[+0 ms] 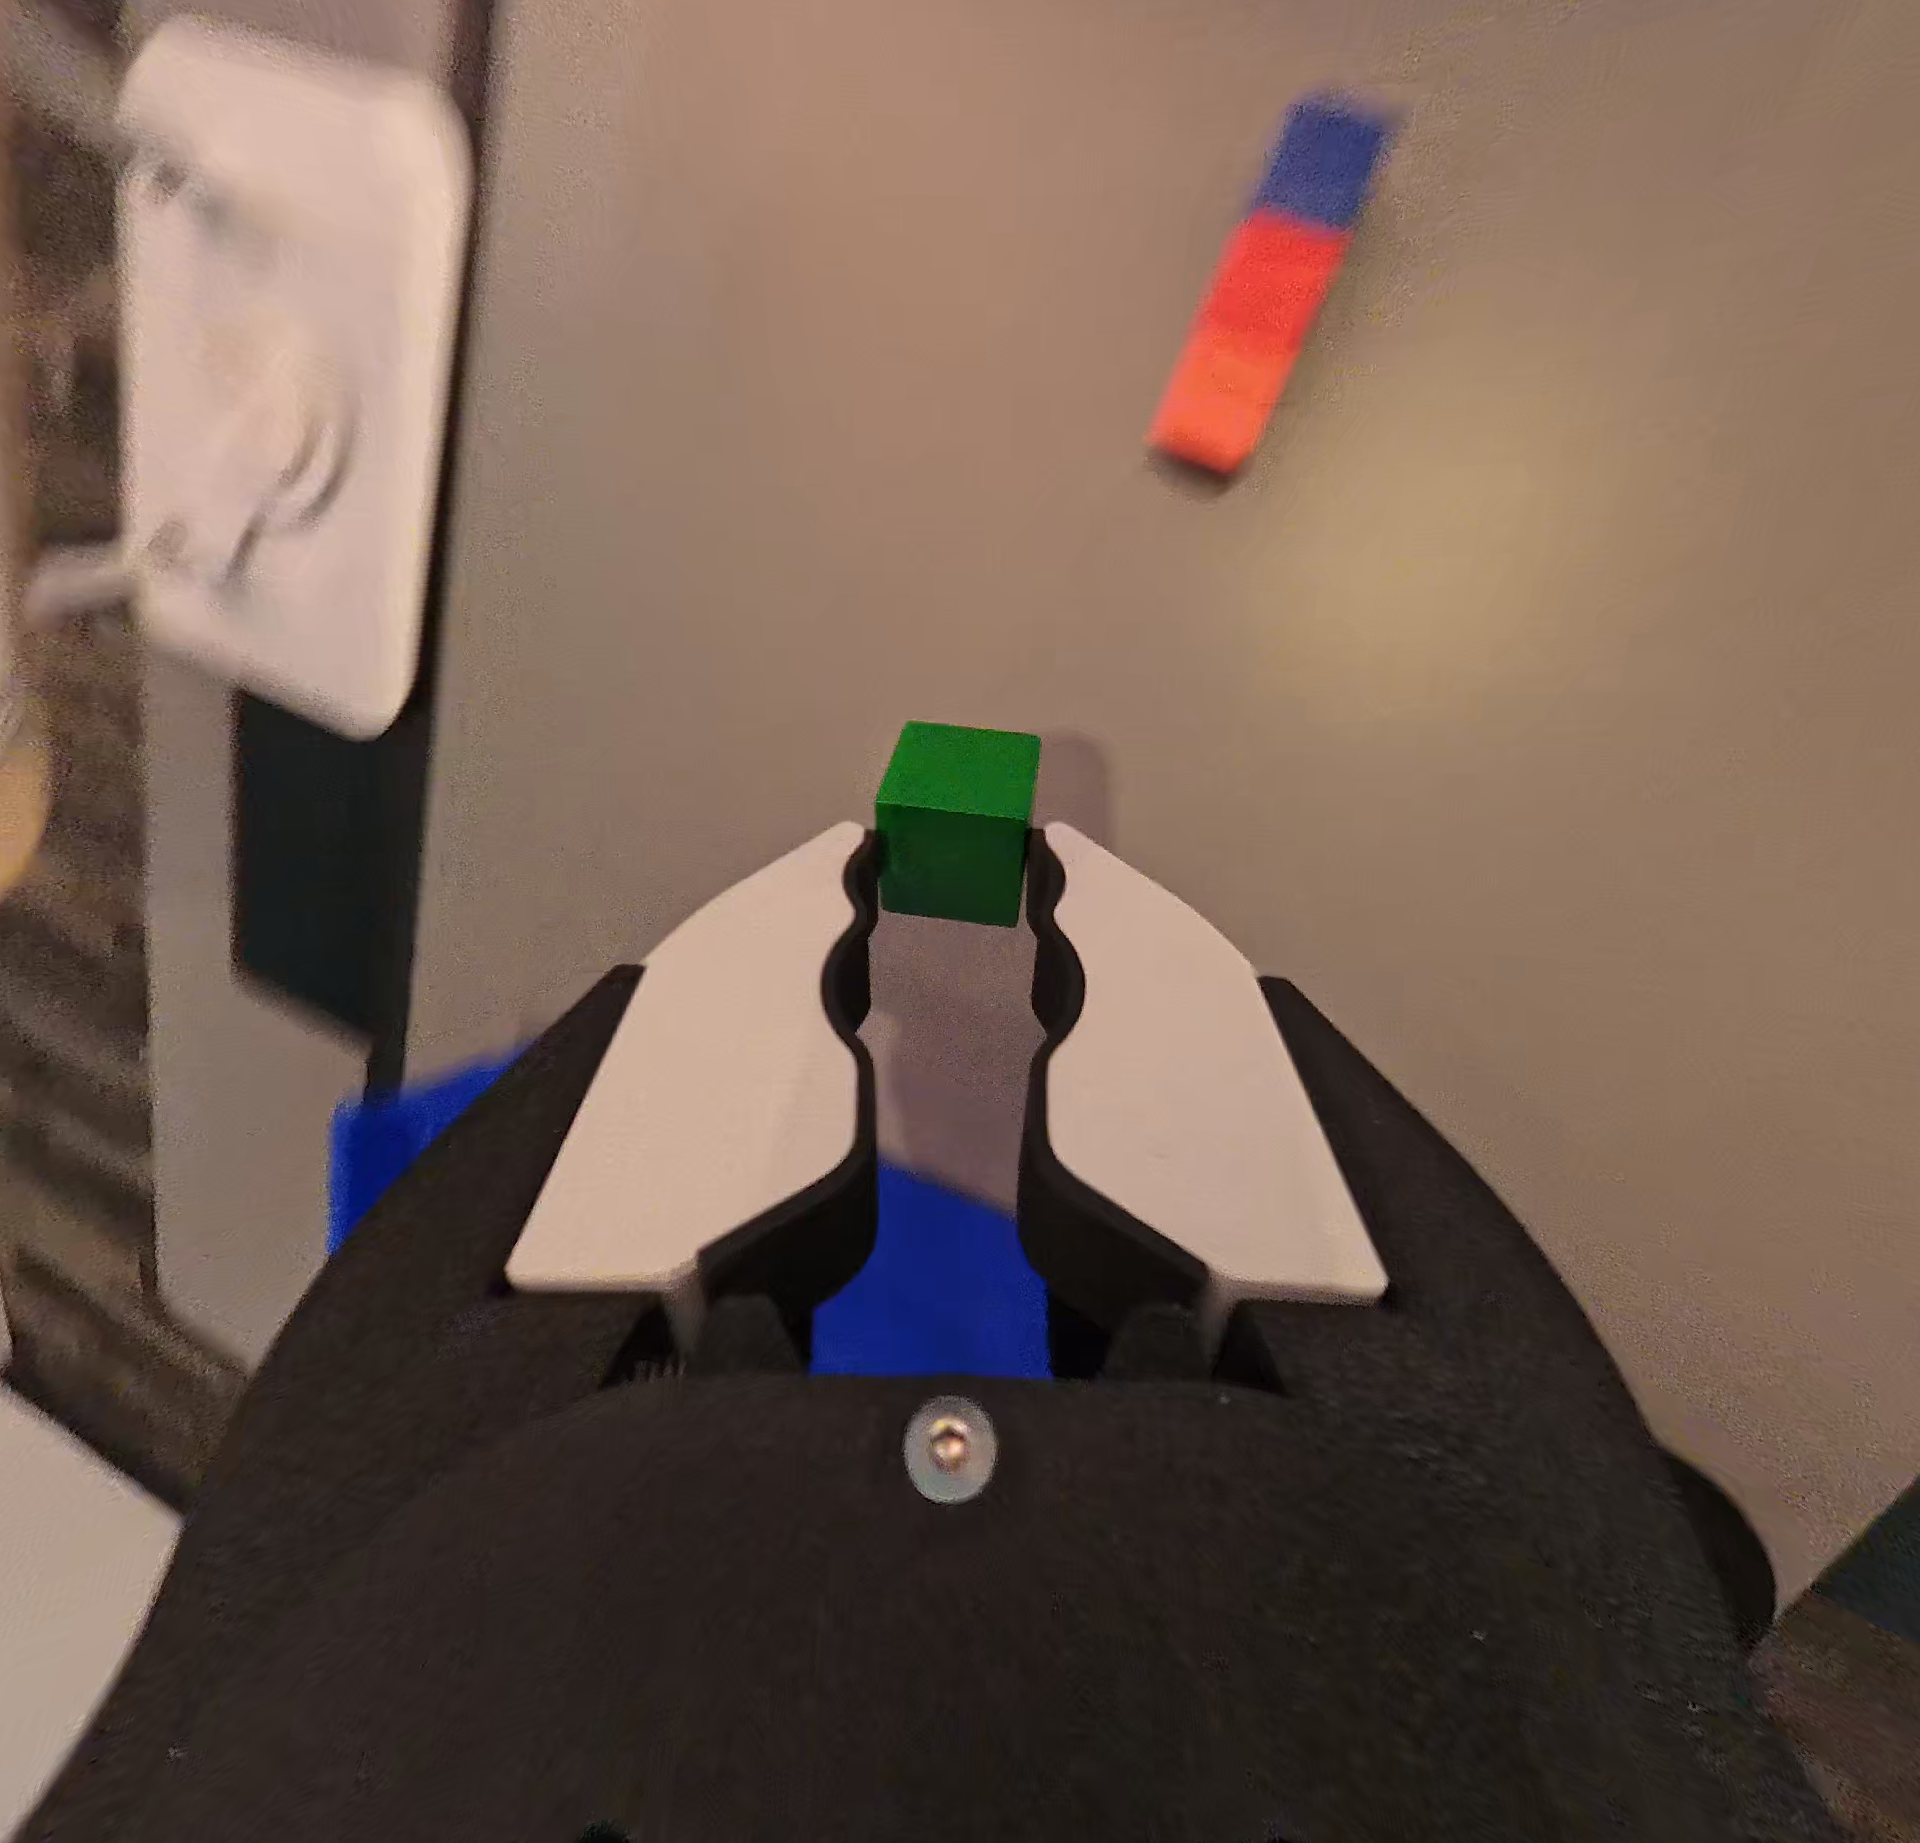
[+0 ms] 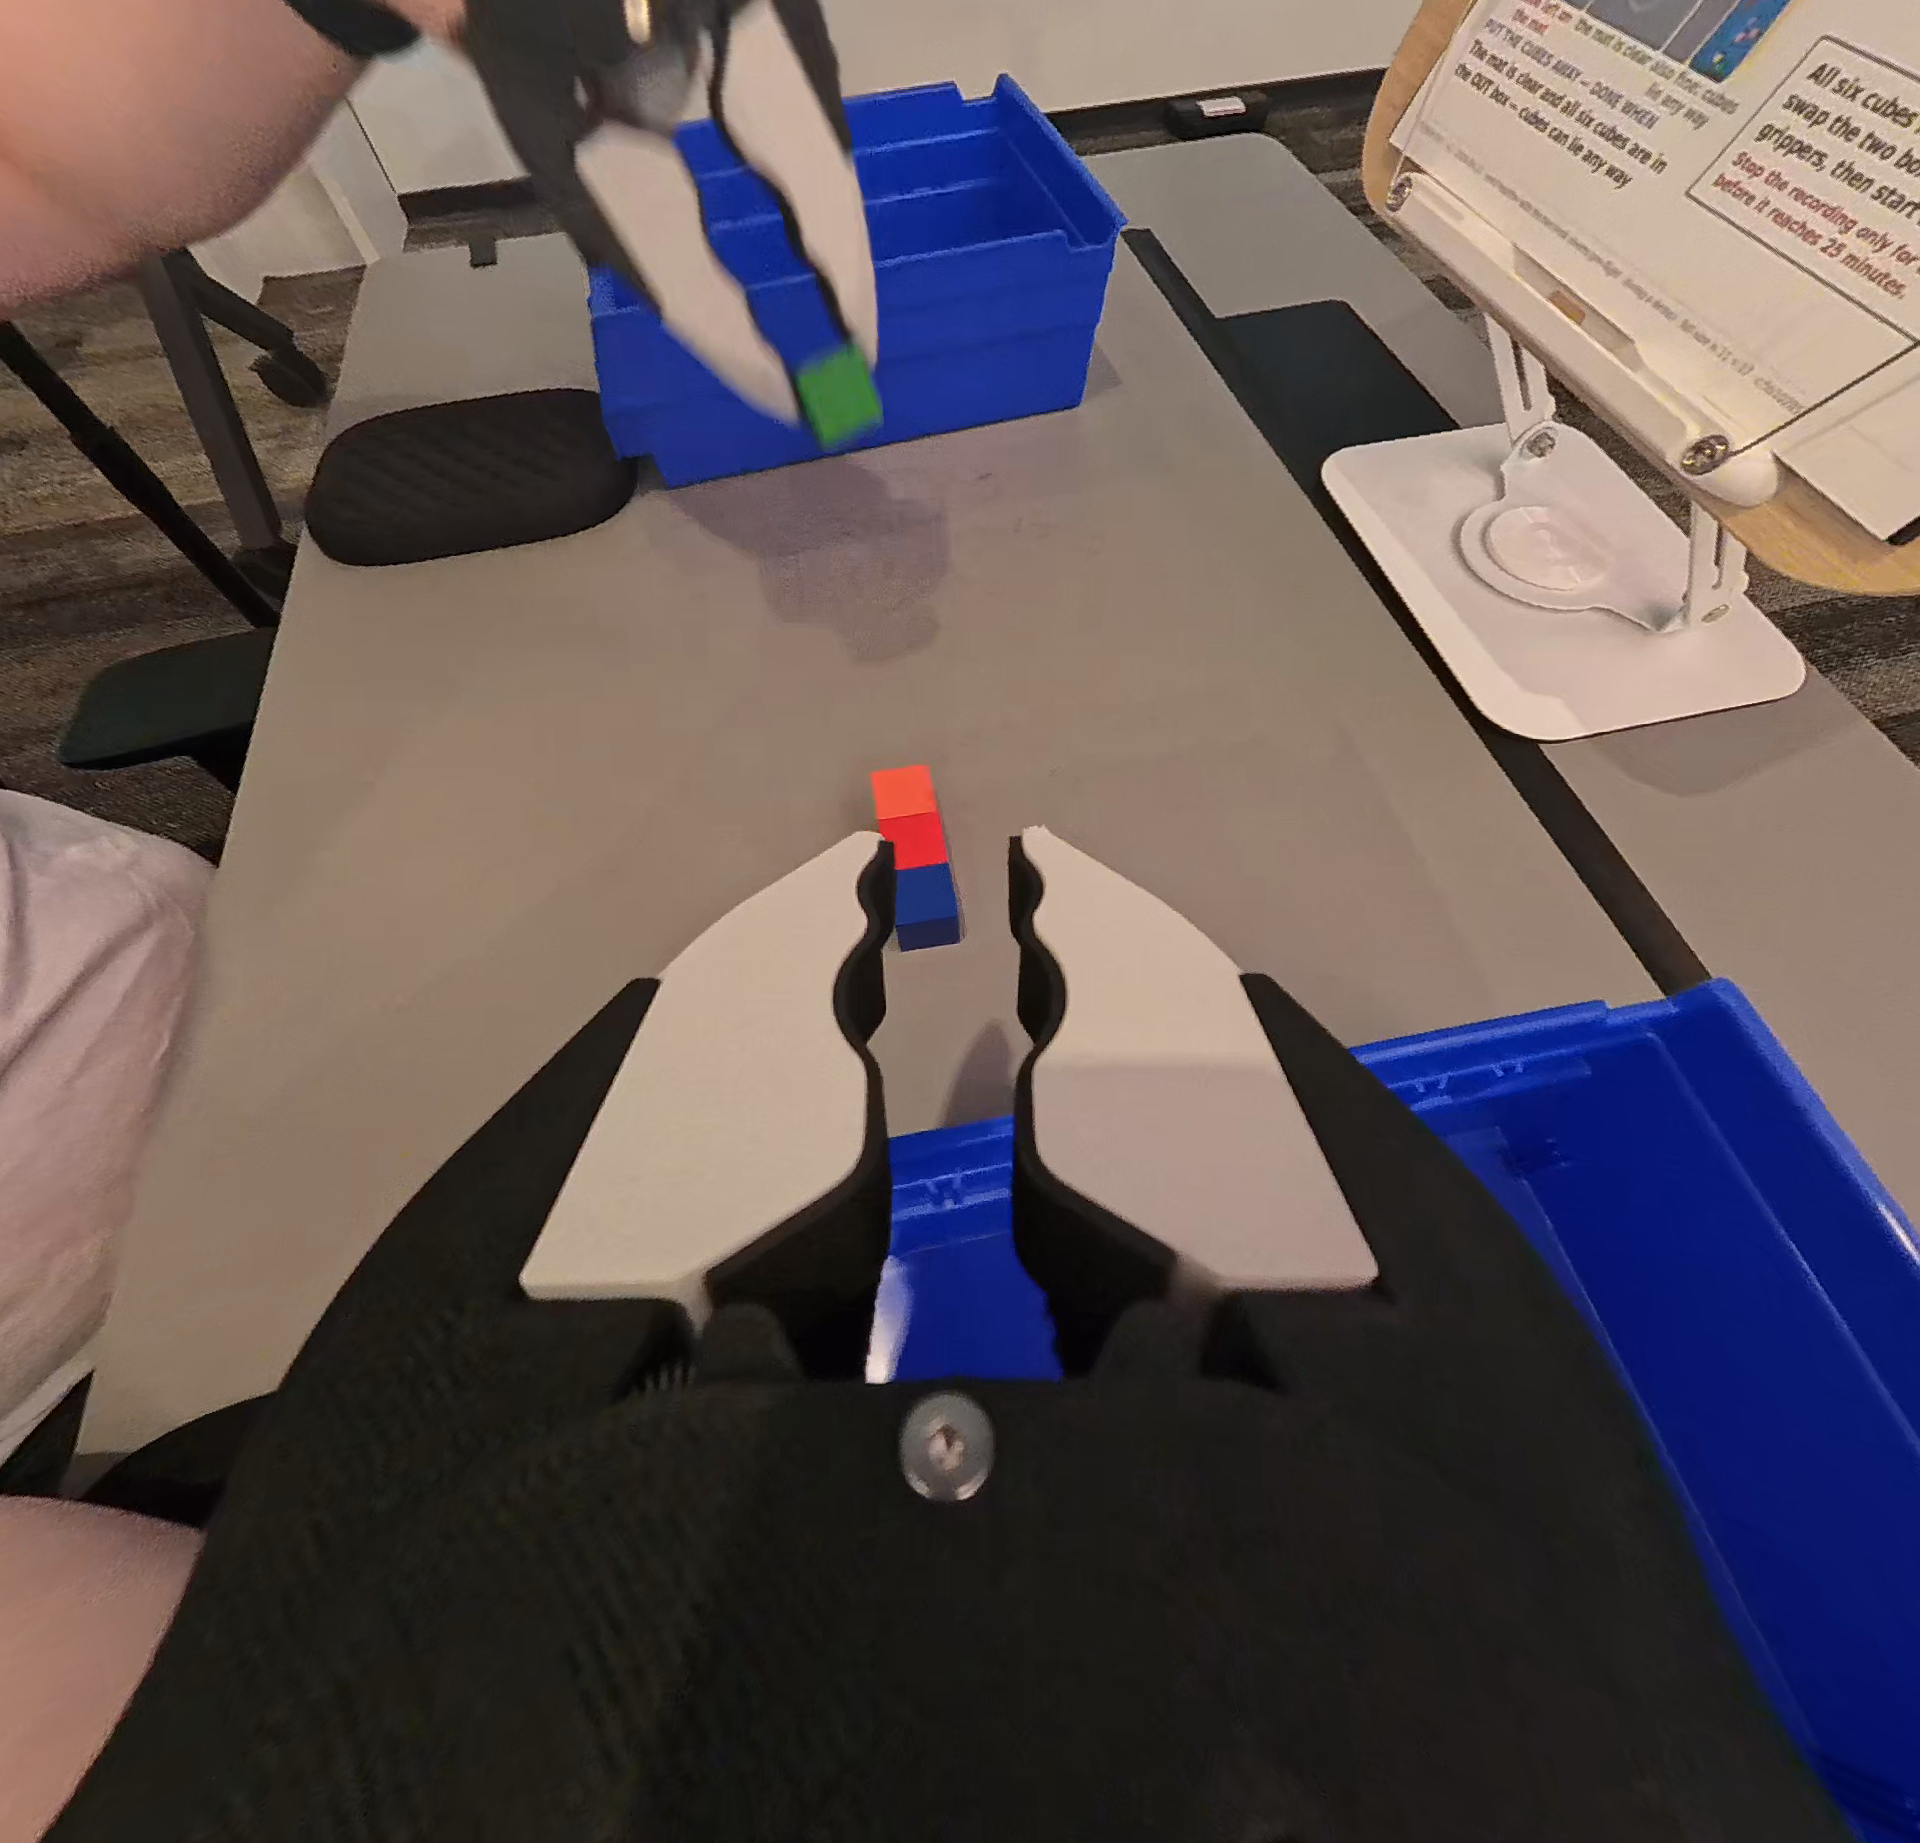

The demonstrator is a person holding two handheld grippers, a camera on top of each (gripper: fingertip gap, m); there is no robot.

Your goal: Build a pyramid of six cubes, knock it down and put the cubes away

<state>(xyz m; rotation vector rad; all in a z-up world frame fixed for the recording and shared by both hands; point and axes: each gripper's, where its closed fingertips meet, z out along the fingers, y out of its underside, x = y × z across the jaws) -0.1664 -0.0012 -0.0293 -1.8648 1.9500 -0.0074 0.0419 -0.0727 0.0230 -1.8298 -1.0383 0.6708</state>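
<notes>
Grey tabletop takes up most of both views. At its far end in the right wrist view sits a blue bin with ribbed inner walls, and a second blue bin is right under the right claw, at the near right. Off to the right there's a white stand holding a printed instruction sheet, and a black padded armrest pokes in just left of the far bin.

Left claw is up in the air, clear of the tabletop, pinching a green cube right at its tips; in the right wrist view it hangs in front of the far bin.

Right claw is spread with nothing in it, hovering low with its tips near the cube row.

That row is three cubes touching in a line on the tabletop: orange cube, red cube, blue cube.
</notes>
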